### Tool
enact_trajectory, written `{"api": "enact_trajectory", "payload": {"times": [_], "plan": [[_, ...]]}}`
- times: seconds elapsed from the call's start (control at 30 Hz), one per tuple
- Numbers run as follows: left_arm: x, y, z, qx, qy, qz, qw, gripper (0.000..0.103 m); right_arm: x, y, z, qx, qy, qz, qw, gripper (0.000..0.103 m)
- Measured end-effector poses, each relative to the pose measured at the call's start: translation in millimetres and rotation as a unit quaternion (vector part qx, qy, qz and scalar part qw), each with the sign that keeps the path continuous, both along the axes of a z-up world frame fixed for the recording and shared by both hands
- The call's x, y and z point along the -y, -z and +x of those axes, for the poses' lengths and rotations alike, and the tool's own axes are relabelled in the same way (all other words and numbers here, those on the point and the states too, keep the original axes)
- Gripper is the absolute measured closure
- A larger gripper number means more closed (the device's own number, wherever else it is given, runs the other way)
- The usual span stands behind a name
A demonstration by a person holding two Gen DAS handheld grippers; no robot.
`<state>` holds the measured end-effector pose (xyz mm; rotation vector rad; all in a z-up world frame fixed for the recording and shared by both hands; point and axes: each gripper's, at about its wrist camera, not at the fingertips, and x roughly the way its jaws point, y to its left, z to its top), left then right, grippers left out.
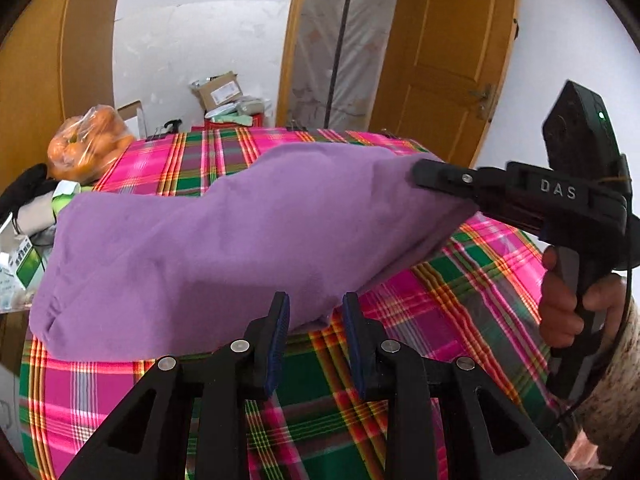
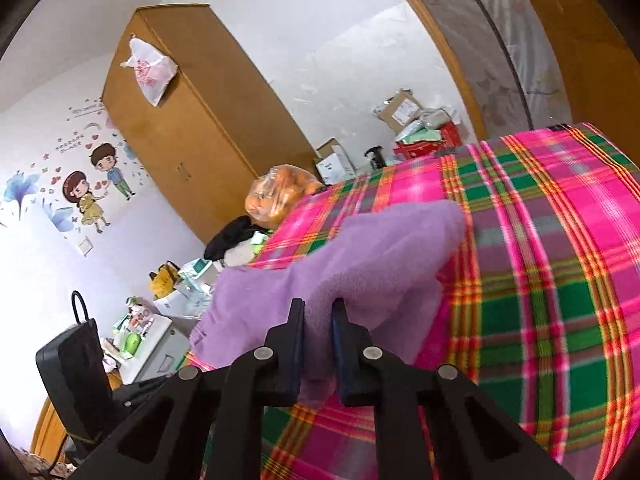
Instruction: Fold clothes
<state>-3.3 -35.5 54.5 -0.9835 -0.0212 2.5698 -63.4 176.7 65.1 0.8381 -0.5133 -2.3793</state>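
Purple garment [image 1: 224,240] lies rumpled on plaid cloth [image 1: 480,288], one corner lifted.

Both wrist fisheyes look forward over their jaws, close above the plaid tablecloth [image 1: 460,292], sharing the purple garment [image 2: 360,264].

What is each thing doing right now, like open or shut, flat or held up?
Purple cloth: partly lifted off the bed, one corner pinched, not yet folded flat.
Right tongs: shut on the purple cloth.
Left tongs: open, at the cloth's near edge, gripping nothing.
Plaid cover: spread flat under the cloth.
Bag of oranges: closed, sitting at the cover's far edge.
Wooden door: swung open.
Wardrobe: doors shut.
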Motion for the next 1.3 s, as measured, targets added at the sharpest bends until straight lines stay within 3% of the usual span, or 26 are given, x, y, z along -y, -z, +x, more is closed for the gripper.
{"api": "enact_trajectory", "payload": {"times": [0.3,0.63,0.73,0.83,1.0,1.3], "plan": [[-10,5,-8,0.0,0.012,-0.017,0.9998,0.07,32,-19,-9,-0.025,-0.041,-0.007,0.999,0.09],[16,4,-31,0.02,-0.047,0.061,0.9968,0.071,66,-13,-25,-0.004,-0.096,-0.026,0.995,0.09],[20,5,-36,0.027,-0.056,0.076,0.9952,0.09,70,-9,-30,0.006,-0.104,-0.033,0.994,0.09],[22,5,-43,0.031,-0.074,0.082,0.9934,0.096,73,-5,-35,0.015,-0.109,-0.038,0.993,0.09],[40,3,-52,0.037,-0.103,0.129,0.9857,0.098,68,-1,-37,0.022,-0.102,-0.039,0.994,0.088],[72,-9,-53,0.02,-0.152,0.181,0.9715,0.098,47,11,-25,0.032,-0.097,-0.033,0.994,0.069]]}}
